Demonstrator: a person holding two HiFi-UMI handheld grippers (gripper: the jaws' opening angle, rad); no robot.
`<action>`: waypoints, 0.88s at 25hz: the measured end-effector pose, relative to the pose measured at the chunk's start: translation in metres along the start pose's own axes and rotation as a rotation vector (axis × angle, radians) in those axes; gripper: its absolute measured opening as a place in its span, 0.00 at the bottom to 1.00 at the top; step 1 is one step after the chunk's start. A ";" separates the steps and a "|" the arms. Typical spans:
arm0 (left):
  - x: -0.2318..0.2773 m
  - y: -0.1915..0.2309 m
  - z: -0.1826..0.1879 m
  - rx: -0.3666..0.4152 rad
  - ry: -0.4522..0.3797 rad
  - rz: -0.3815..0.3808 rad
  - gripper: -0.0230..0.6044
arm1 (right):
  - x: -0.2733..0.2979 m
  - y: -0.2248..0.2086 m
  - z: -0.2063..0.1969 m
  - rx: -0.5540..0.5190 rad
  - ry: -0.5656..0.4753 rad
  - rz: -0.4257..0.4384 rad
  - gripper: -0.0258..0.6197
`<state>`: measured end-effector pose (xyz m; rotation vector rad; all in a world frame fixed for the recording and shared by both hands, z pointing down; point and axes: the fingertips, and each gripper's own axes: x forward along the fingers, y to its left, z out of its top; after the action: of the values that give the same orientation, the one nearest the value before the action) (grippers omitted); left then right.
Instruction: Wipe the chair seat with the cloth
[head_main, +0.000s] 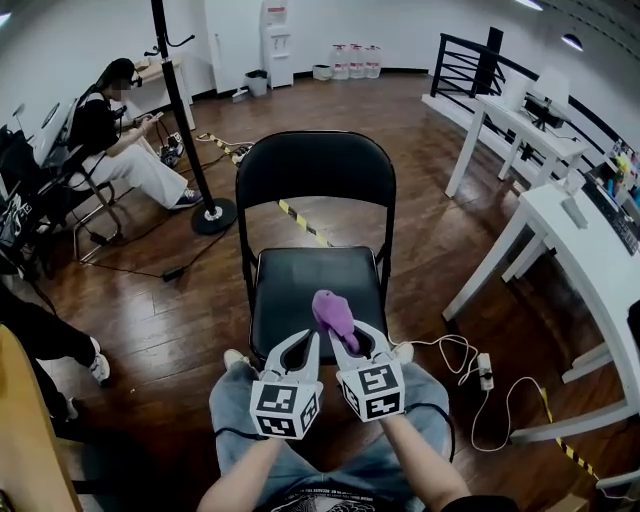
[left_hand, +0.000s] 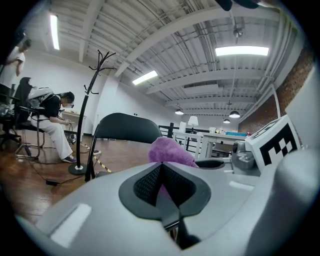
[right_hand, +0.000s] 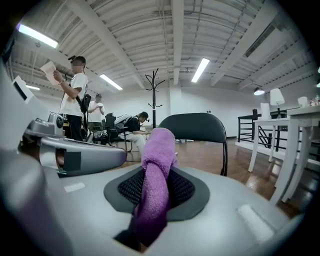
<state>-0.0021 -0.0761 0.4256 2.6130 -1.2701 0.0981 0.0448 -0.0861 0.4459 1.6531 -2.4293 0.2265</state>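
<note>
Currently, the task stands at its start, as far as the views show: the cloth (head_main: 333, 312) is picked up, but no wiping contact with the chair seat (head_main: 290, 285) can be confirmed. The whole seat is judged still to be wiped.

Right gripper (head_main: 352, 338): jaws closed on the cloth. The purple fabric is pinched between the pads and rises as a bunched roll past the tips.

Left gripper (head_main: 303, 347): jaws together, nothing held. It sits just beside the right gripper, on its left.

Cloth position: forward of both grippers' tips, up and to the right of the left one. Both grippers sit at the seat's near edge, pointing toward the backrest (head_main: 315, 168).
</note>
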 end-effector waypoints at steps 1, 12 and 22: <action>-0.005 0.000 0.001 -0.001 -0.005 0.000 0.04 | -0.003 0.003 0.002 0.009 -0.008 -0.003 0.18; -0.063 -0.021 -0.006 -0.006 -0.036 -0.009 0.04 | -0.053 0.044 -0.001 0.097 -0.069 -0.024 0.17; -0.101 -0.037 -0.006 0.013 -0.048 -0.011 0.04 | -0.084 0.072 -0.003 0.134 -0.104 -0.024 0.17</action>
<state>-0.0357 0.0245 0.4081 2.6484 -1.2742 0.0420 0.0084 0.0168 0.4273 1.7914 -2.5181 0.3128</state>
